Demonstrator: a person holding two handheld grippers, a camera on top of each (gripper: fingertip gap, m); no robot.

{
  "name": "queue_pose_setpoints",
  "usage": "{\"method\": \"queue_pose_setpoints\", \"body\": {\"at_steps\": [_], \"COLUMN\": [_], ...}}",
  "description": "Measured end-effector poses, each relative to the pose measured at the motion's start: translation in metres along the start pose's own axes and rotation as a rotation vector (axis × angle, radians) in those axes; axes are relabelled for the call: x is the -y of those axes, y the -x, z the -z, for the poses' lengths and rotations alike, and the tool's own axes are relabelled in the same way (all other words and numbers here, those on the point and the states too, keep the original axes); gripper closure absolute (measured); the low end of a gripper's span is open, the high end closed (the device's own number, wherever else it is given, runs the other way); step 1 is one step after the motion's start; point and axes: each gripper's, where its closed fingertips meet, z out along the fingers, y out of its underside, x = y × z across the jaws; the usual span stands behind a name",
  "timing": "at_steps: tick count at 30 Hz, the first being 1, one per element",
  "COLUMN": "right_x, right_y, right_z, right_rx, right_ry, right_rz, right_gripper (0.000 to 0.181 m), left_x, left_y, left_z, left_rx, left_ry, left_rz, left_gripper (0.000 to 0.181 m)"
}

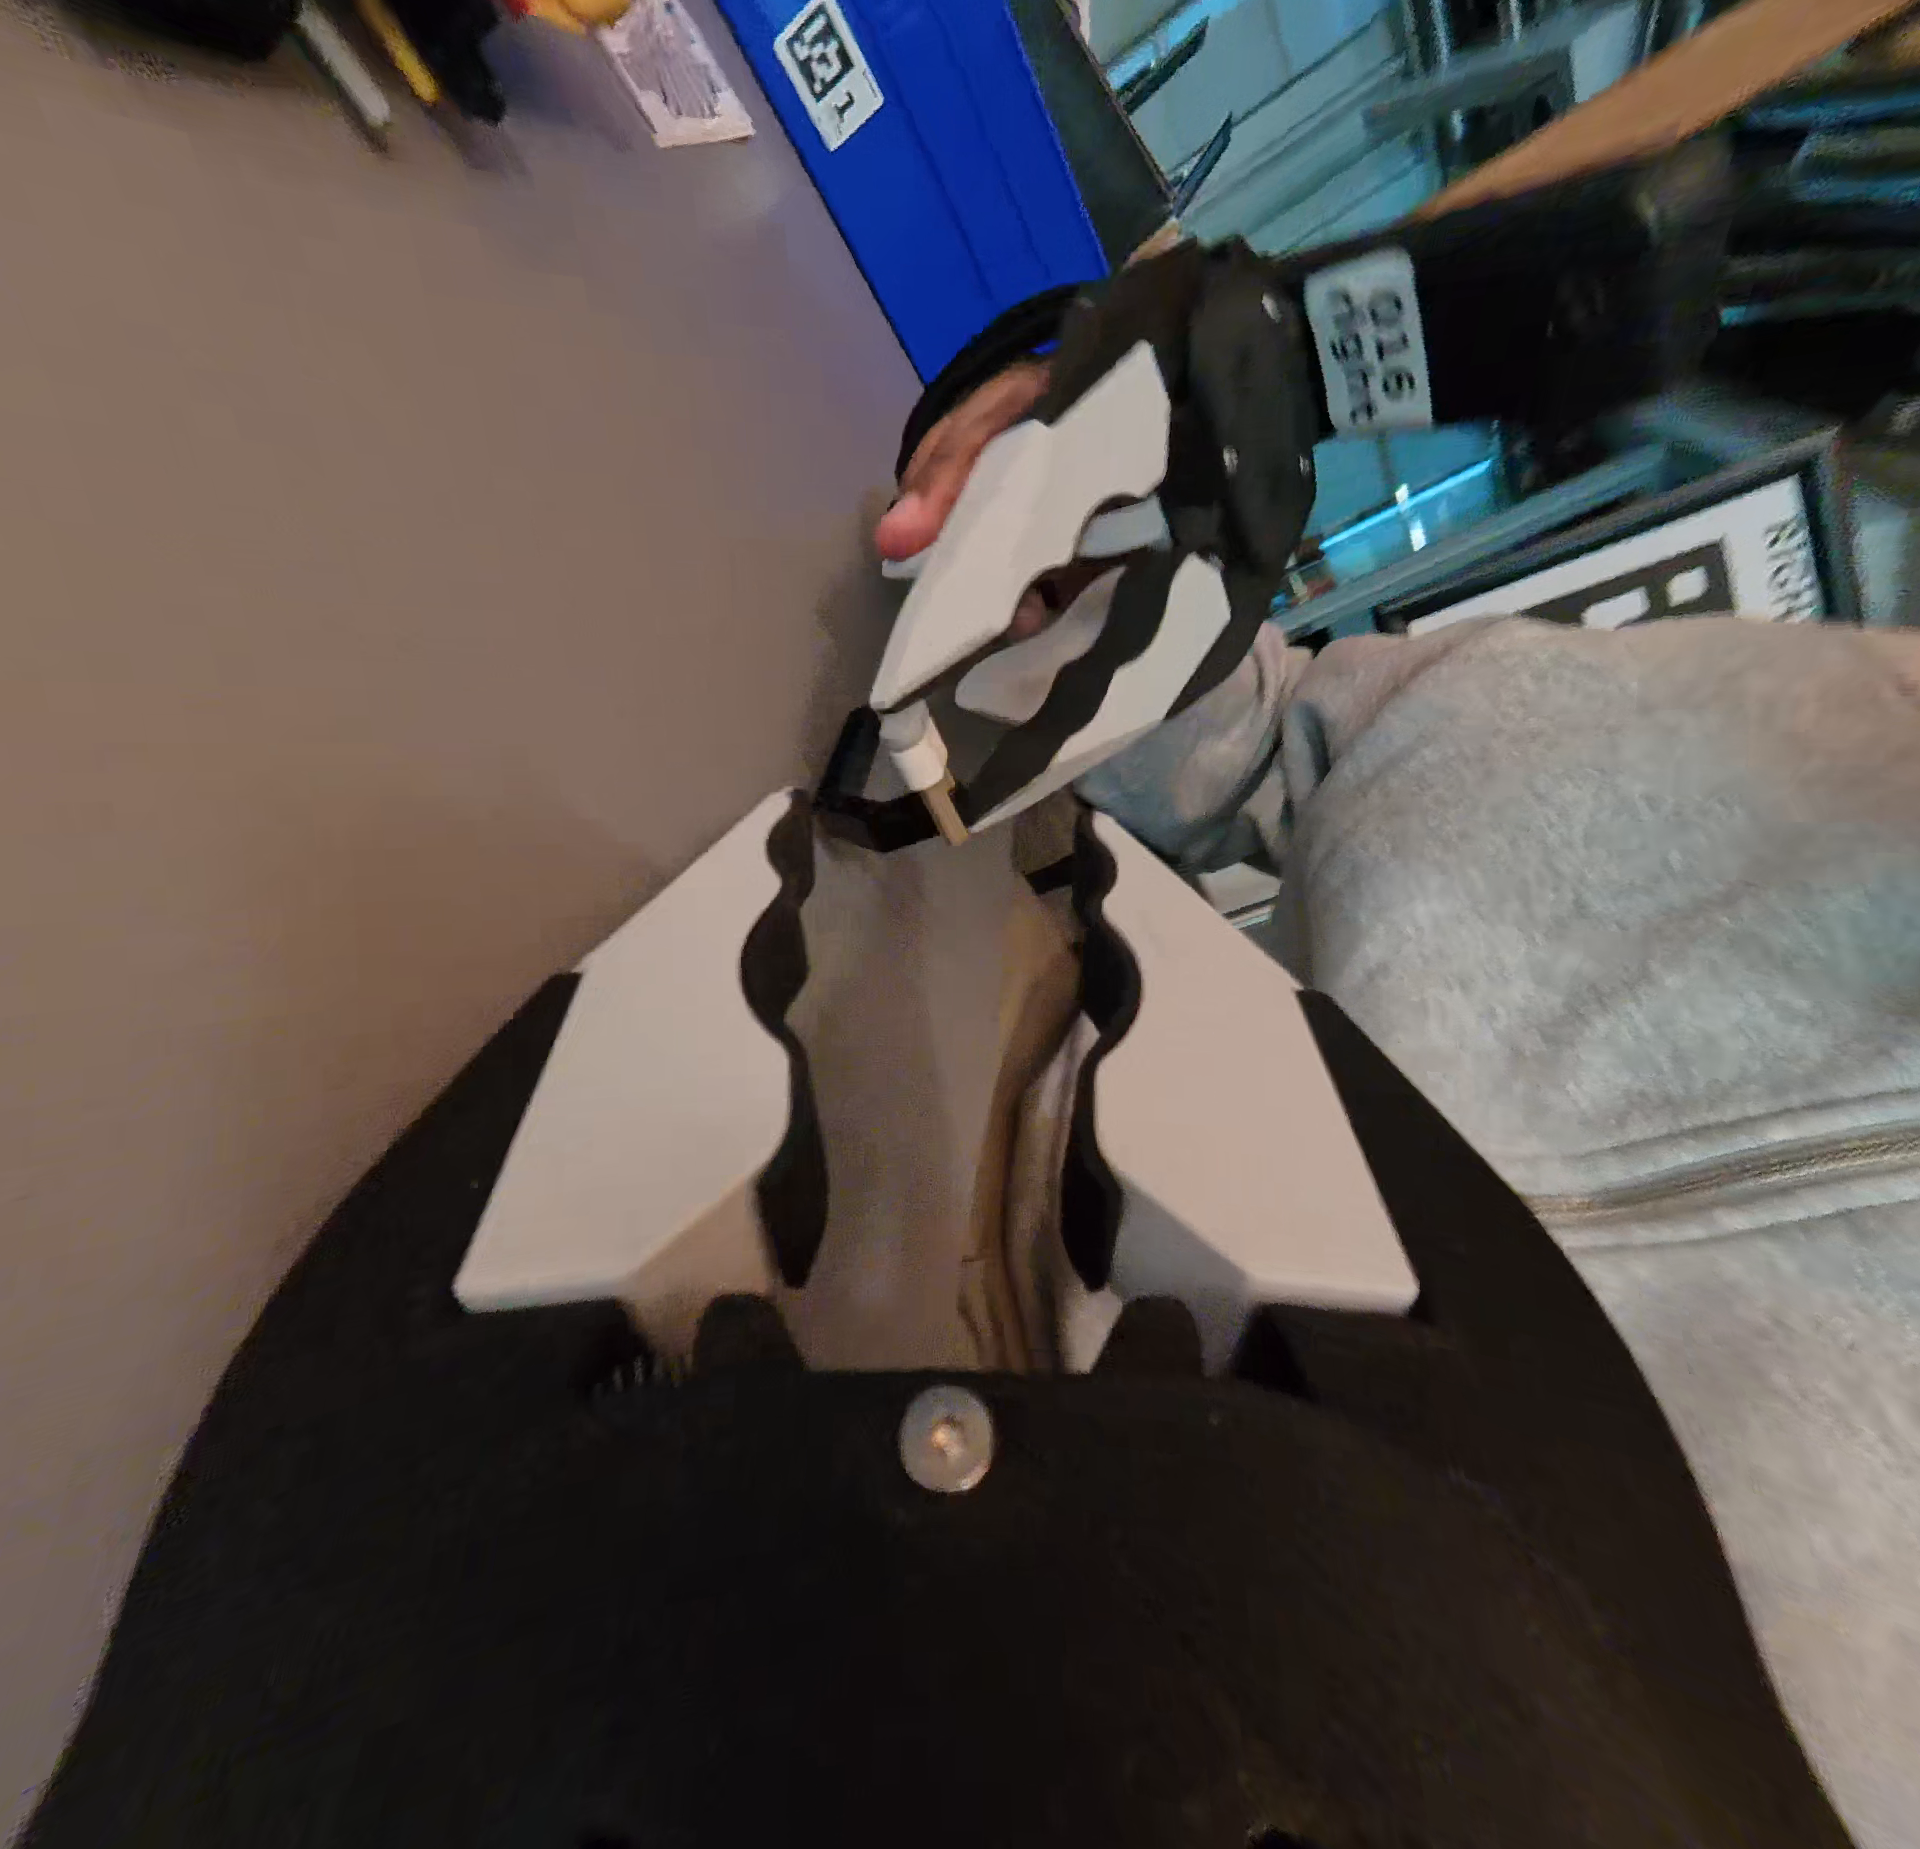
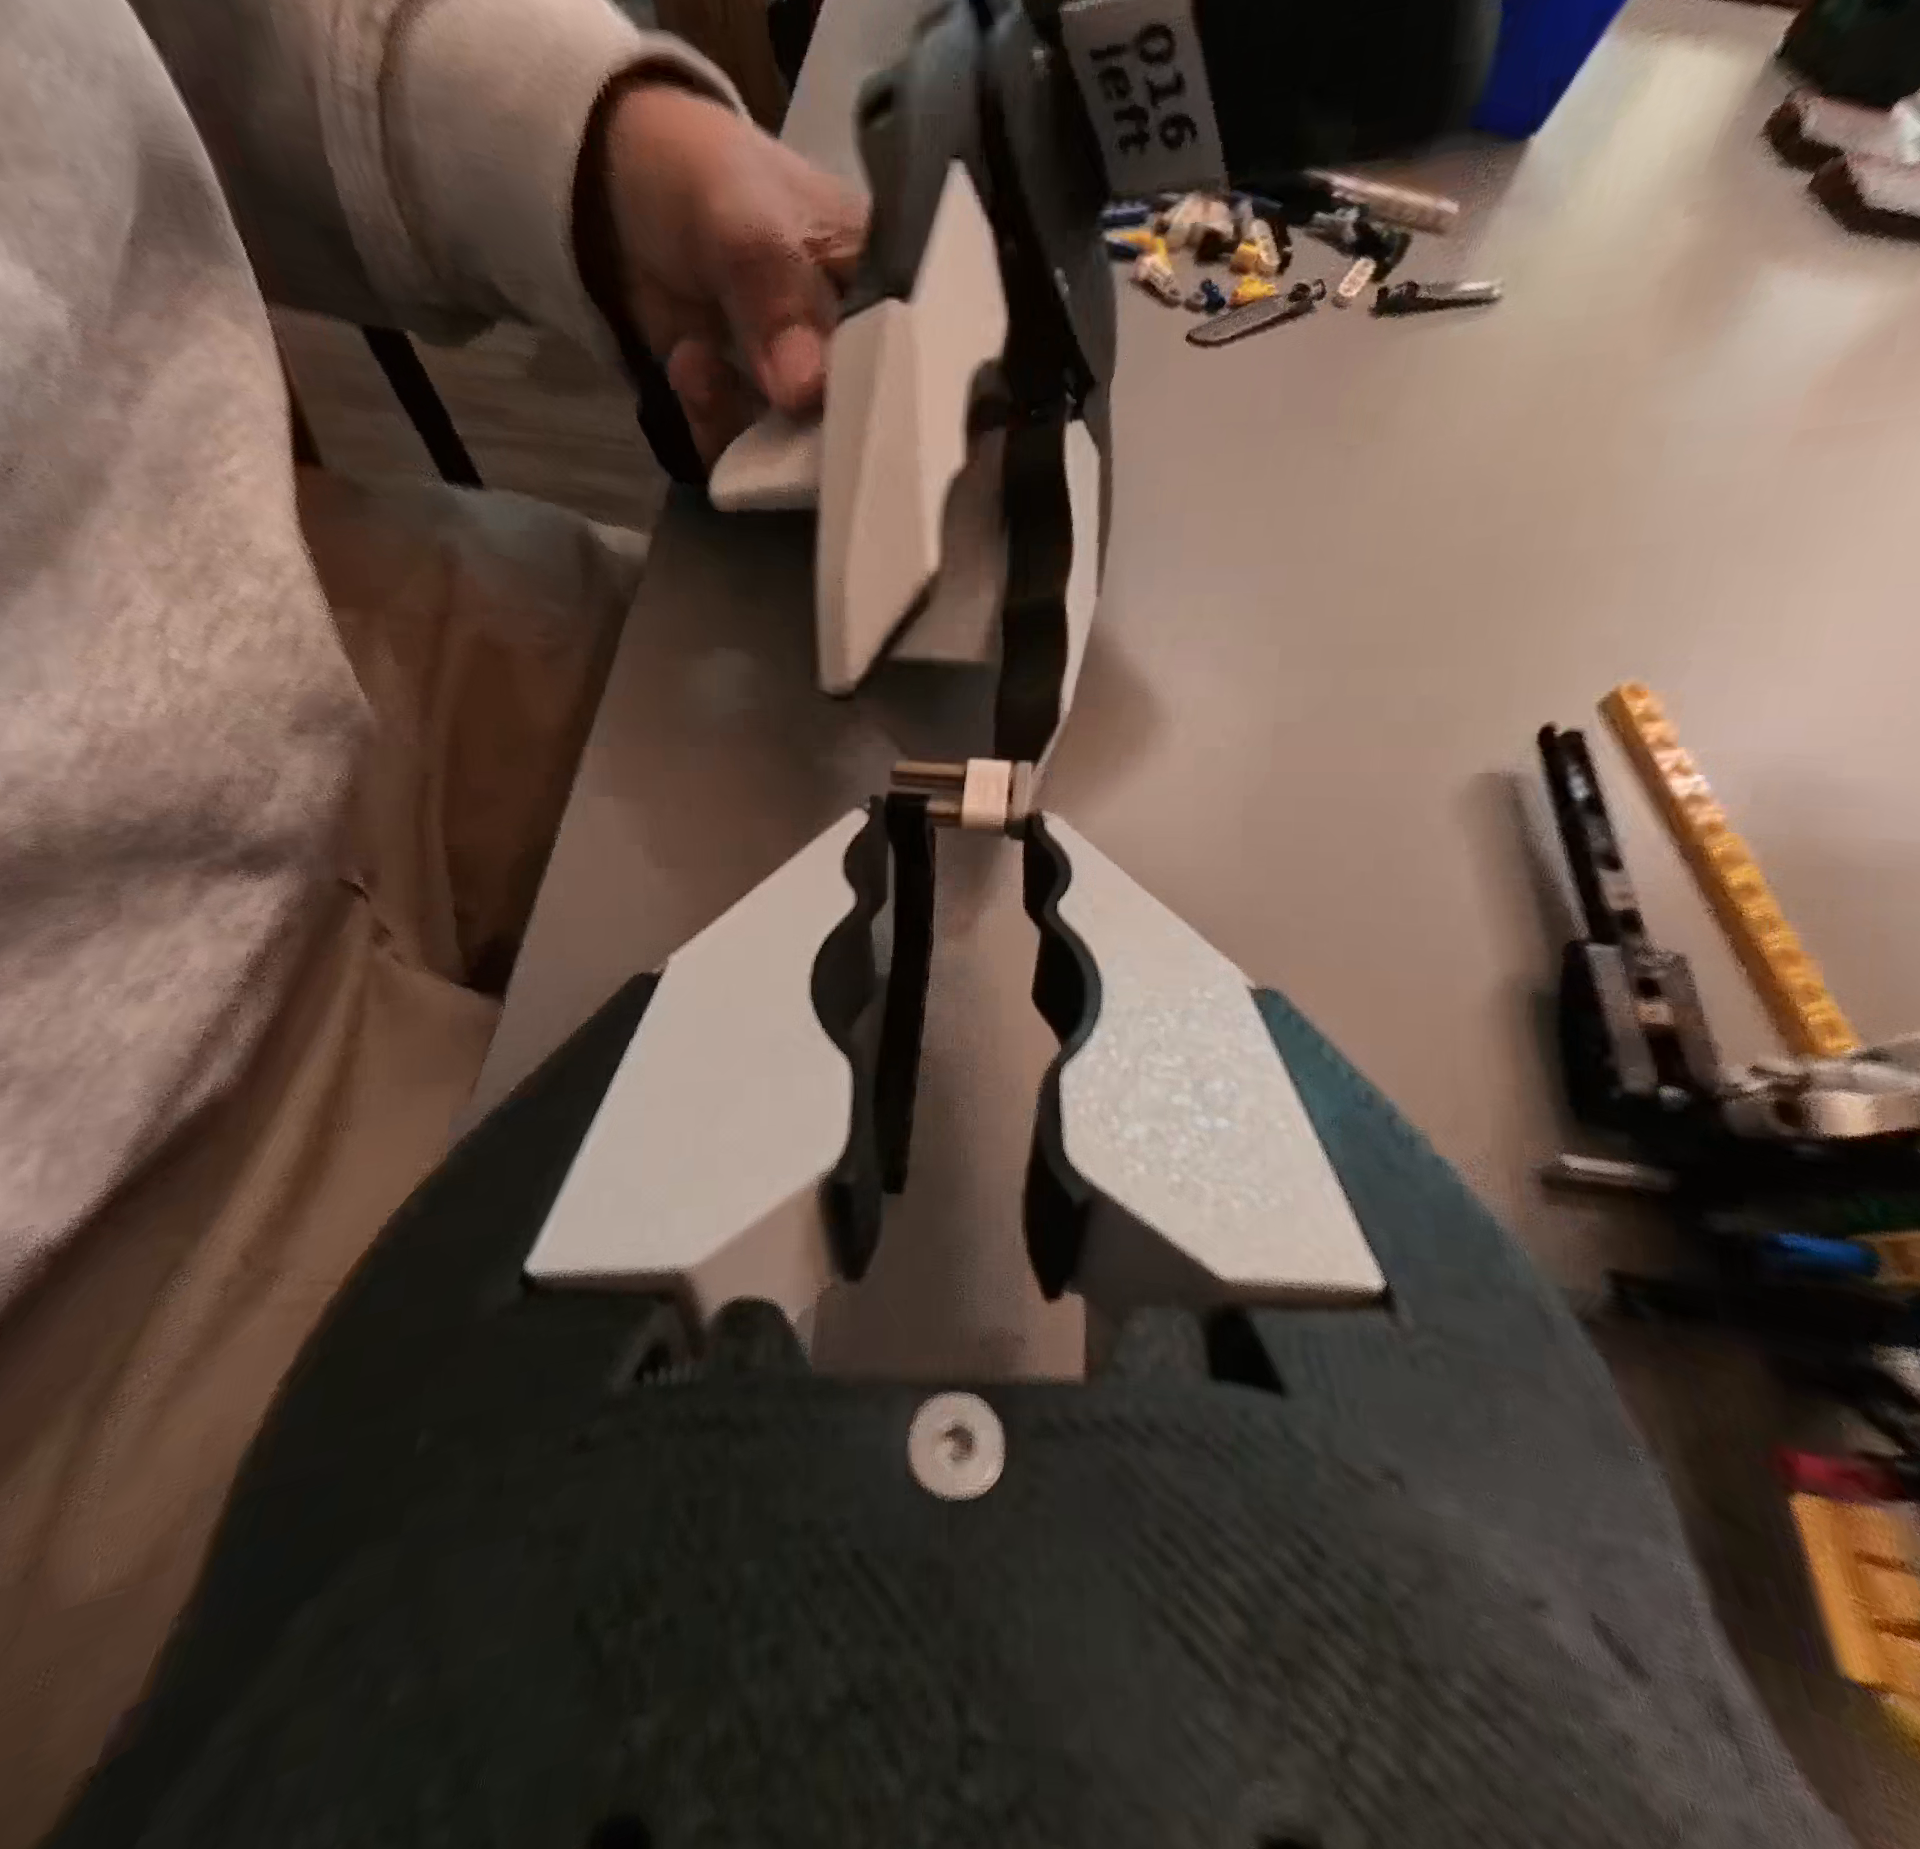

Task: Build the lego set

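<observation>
Both grippers meet tip to tip over the grey table, near its front edge. My right gripper is shut on a small white connector with a tan pin; a long black beam lies along the inside of its left finger. In the left wrist view my left gripper has its jaws narrowed on a black lego piece spanning its tips. The right gripper comes in from above with the white connector. The left gripper touches the connector's far end.
A pile of small loose lego parts lies far back on the table. A long yellow beam and a black beam assembly lie to the right. A blue box stands behind. The person's grey sleeve is close by.
</observation>
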Motion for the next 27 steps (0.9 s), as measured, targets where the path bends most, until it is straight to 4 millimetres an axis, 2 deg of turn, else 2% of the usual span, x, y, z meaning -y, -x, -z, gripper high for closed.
{"method": "queue_pose_setpoints", "body": {"at_steps": [1, 5, 19, 27], "right_x": [0.0, 0.004, 0.015, 0.028], "right_y": [0.0, 0.002, 0.014, 0.009], "right_z": [0.001, 0.003, 0.006, 0.011], "right_rx": [0.029, 0.145, 0.296, 0.345], "right_ry": [-0.017, -0.088, -0.168, -0.268], "right_rz": [-0.06, -0.24, -0.381, -0.486], "right_gripper": [0.155, 0.155, 0.156, 0.156], "left_x": [0.002, 0.008, -0.009, 0.001], "left_y": [0.001, -0.003, -0.01, -0.018], "left_z": [0.0, 0.002, -0.009, -0.005], "left_rx": [0.023, 0.095, 0.128, 0.143], "left_ry": [-0.006, -0.027, 0.083, -0.001], "left_rz": [-0.066, -0.271, -0.437, -0.538], "left_gripper": [0.129, 0.128, 0.149, 0.153]}}
